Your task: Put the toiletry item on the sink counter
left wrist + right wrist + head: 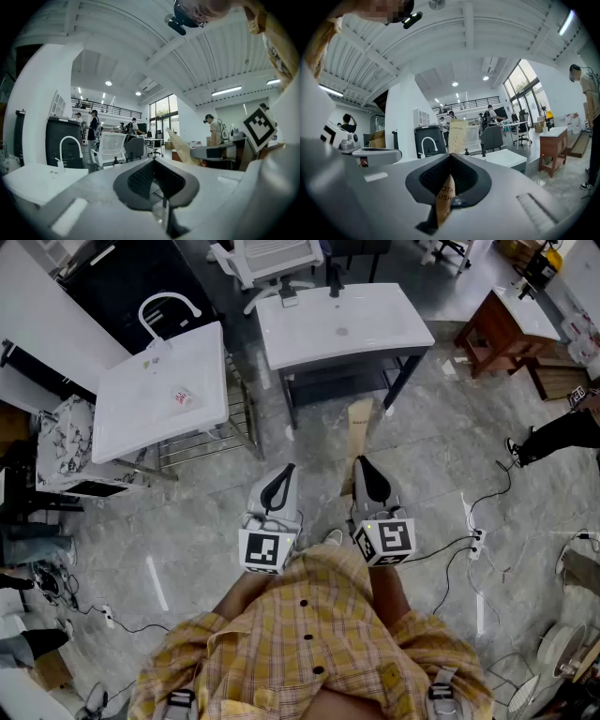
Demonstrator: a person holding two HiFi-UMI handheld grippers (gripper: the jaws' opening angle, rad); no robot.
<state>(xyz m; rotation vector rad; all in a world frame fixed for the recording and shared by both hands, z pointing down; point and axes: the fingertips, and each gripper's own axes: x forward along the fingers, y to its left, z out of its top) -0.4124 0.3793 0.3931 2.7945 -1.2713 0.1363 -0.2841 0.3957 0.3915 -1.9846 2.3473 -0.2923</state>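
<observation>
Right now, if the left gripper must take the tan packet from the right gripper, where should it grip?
Probably the free far end of the tan packet, which sticks out past the right gripper; the near end is clamped there. Bring the left gripper in from its own side, pads on the two broad faces, because it is thin and flat.

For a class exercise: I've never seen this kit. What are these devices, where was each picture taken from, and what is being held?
No robot here: a person holds a hand-held gripper in each hand. One picture looks down from a camera on the head. The other two come from cameras on the grippers. The right hand-held gripper is shut on a flat tan packet, seemingly a toothbrush. The left hand-held gripper is shut and empty. Ahead stand the left sink counter and the middle sink counter, both white.
</observation>
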